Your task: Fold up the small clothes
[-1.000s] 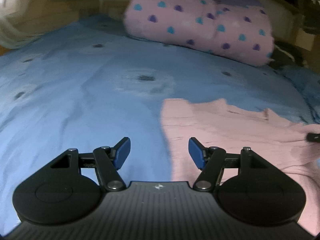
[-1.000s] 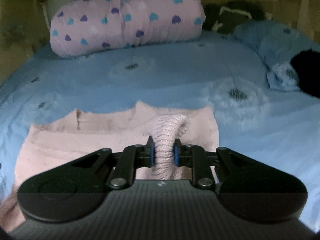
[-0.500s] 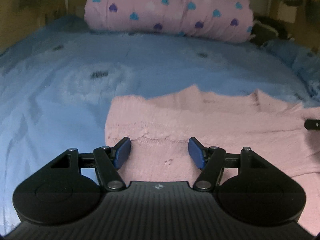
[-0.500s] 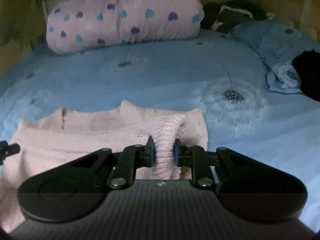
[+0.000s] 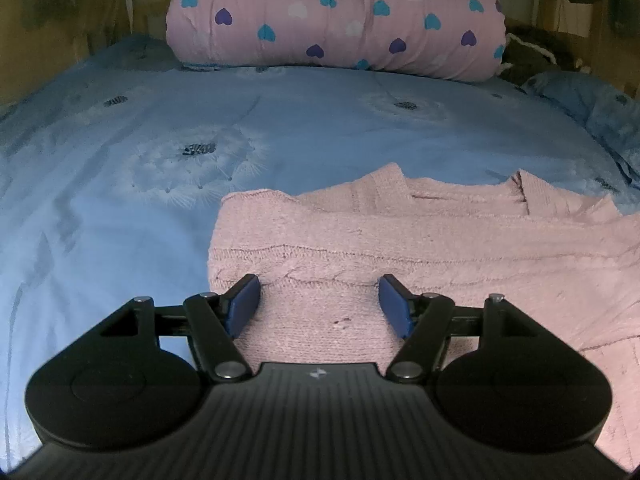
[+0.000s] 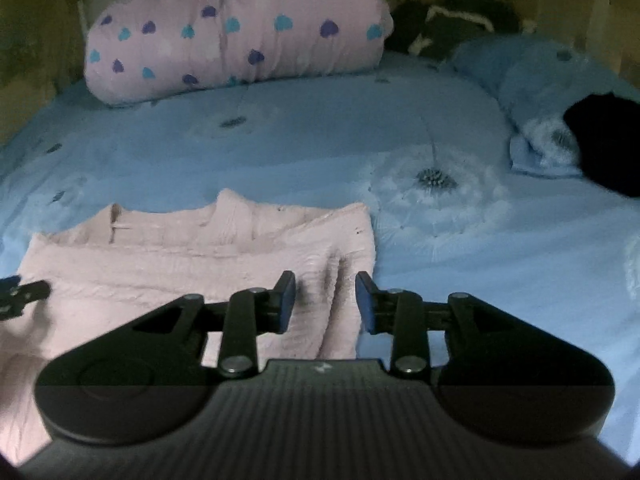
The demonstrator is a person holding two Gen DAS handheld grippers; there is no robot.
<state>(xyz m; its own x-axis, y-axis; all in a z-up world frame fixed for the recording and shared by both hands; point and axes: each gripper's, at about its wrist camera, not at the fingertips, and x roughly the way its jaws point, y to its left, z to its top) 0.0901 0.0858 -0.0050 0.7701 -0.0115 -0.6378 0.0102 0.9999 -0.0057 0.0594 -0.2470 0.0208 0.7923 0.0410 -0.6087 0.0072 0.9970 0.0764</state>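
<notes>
Pink sweater [image 5: 440, 248] lies flat, long axis sideways, collar pointing away.

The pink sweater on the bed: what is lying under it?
Under the pink sweater lies the blue bedsheet with a dandelion print; it shows on all visible sides. Whether anything else lies beneath the sweater cannot be seen, because the knit covers that part.

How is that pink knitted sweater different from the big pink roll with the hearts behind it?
The pink sweater is plain knit with a cable pattern; the heart-print roll bears blue, purple and white hearts. The sweater lies flat and low on the blue bedcover, at the near side; the roll is bulky and rounded, at the far end. Both are pink, soft and rest on the bedcover.
</notes>
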